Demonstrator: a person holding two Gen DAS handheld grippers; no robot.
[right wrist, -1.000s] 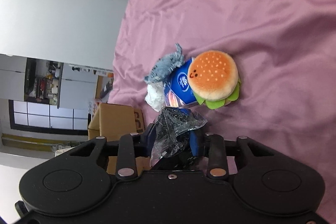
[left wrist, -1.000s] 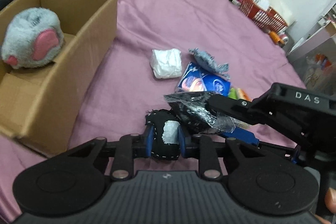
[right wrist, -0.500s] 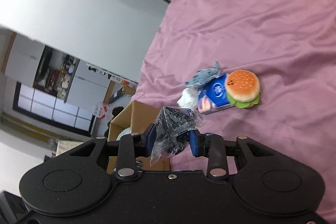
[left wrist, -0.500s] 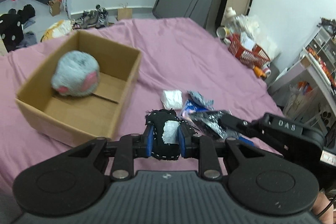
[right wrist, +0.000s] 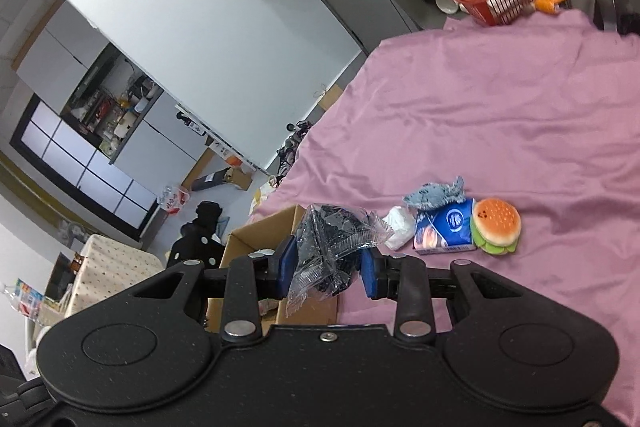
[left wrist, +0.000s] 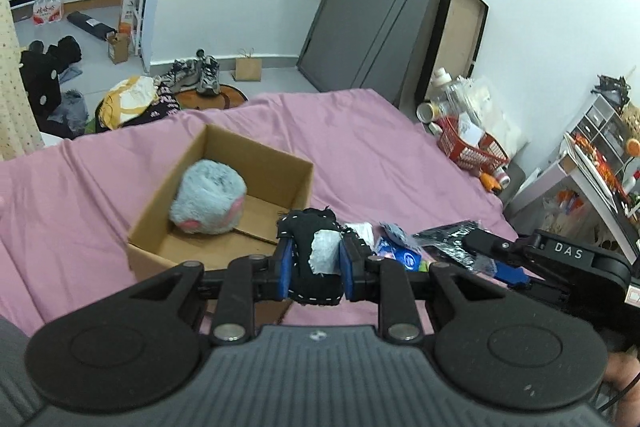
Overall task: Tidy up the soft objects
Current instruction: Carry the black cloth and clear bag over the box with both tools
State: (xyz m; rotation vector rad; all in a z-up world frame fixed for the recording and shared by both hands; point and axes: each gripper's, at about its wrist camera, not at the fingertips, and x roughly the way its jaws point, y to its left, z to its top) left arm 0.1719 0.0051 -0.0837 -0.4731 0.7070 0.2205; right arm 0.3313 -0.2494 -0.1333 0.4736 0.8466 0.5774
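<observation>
Pink bedsheet [left wrist: 380,155]: box [left wrist: 224,203] lies ahead-left of the left gripper [left wrist: 314,263] pinching a black pouch [left wrist: 312,247], nearer than the right gripper [right wrist: 326,261] pinching a bag [right wrist: 332,247].

A pink sheet [left wrist: 380,155], brown cardboard box [left wrist: 172,199], grey-and-pink plush [left wrist: 210,199], and a seemingly white-stitched black pouch [left wrist: 314,255].

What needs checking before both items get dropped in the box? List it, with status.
1. Left gripper shut on black plush: ok.
2. Right gripper shut on plastic-wrapped black item: ok.
3. Cardboard box open on top: ok.
4. Room beside grey plush inside: ok.
5. Grippers directly above the opening: cannot tell.
6. Burger plush, tissue pack lie outside the box: ok.
</observation>
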